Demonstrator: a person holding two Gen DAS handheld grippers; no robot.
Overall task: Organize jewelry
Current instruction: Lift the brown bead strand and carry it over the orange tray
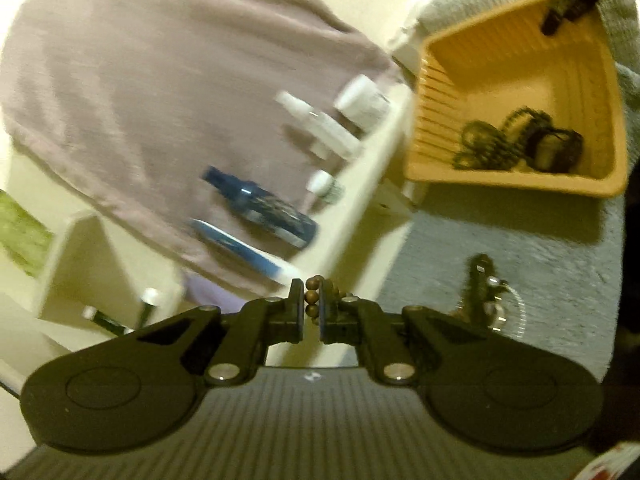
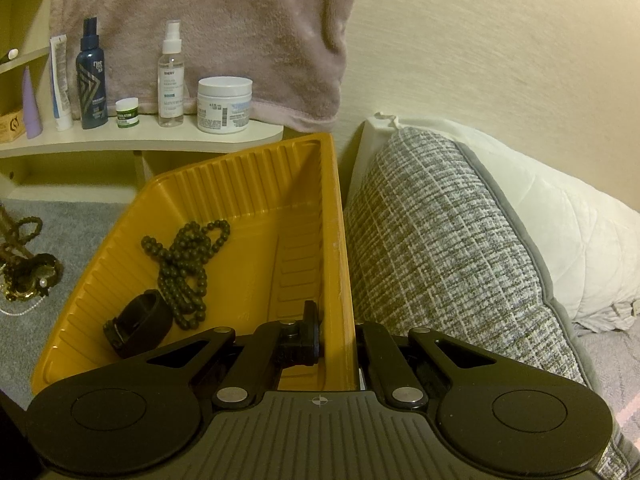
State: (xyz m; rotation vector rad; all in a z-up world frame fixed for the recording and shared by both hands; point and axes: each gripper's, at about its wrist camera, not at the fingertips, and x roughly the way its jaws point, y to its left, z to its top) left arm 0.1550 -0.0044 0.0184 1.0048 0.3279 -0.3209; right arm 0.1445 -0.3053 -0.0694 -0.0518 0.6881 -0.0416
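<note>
Right wrist view: right tongs (image 2: 336, 334) clamp the yellow bin (image 2: 256, 184) wall's near edge; left tongs (image 1: 311, 310) pinch a brown bead strand (image 1: 313, 294) above open grey bed (image 1: 500, 240).

Dim, warm yellowish indoor light in both views. Left wrist view is motion-blurred: bottles (image 1: 260, 208) and towel (image 1: 160, 92) beyond the fingers (image 1: 297, 304) smear. Right wrist view is sharp, jar (image 2: 225, 104) label nearly legible. Fisheye bends the edges, corners vignette black. Soft shadows, no glare.
</note>
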